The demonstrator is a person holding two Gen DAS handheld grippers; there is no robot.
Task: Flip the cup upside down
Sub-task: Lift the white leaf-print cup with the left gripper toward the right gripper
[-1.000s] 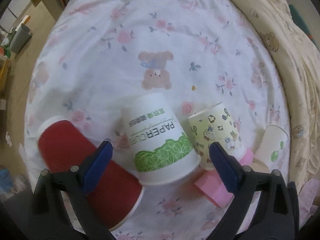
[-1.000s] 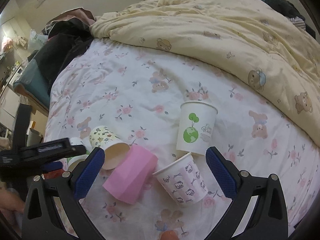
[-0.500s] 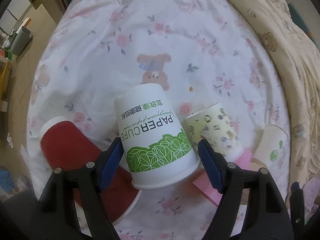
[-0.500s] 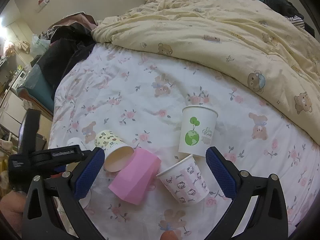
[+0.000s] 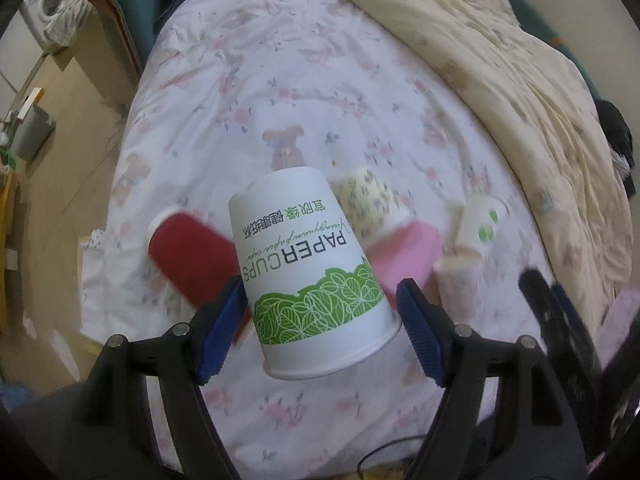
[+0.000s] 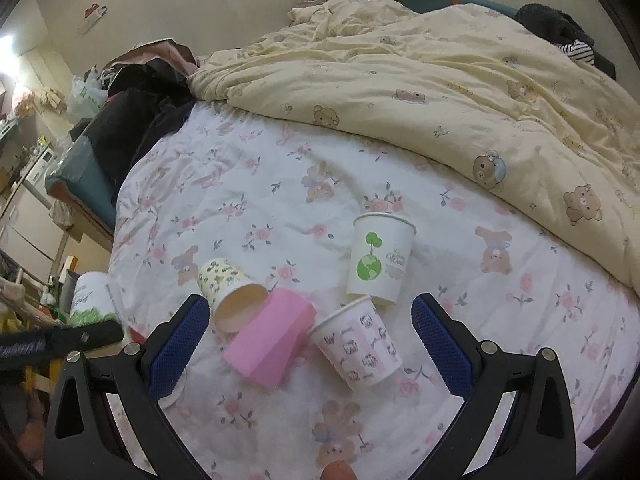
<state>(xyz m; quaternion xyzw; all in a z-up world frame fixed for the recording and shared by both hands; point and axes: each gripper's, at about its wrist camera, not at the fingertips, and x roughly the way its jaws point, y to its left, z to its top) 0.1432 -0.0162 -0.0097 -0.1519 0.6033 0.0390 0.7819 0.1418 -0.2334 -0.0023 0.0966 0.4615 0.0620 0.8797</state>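
Observation:
My left gripper (image 5: 320, 320) is shut on a white paper cup with green leaves (image 5: 308, 276) and holds it lifted above the bed, its bottom pointing away and its rim toward the camera. That cup also shows at the left edge of the right wrist view (image 6: 90, 296). My right gripper (image 6: 310, 344) is open and empty, hovering over a pink cup (image 6: 268, 342) and a kitty-print cup (image 6: 358, 346), both lying on their sides.
A red cup (image 5: 192, 258), a yellow patterned cup (image 6: 230, 294) and the pink cup (image 5: 404, 256) lie on the floral sheet (image 6: 260, 200). A white cup with a globe print (image 6: 380, 258) stands upright. A yellow duvet (image 6: 440, 92) is heaped at the back right. The bed's edge is at the left.
My left gripper closed on the leaf-print cup and lifted it off the sheet. The right gripper stayed open and drifted slightly.

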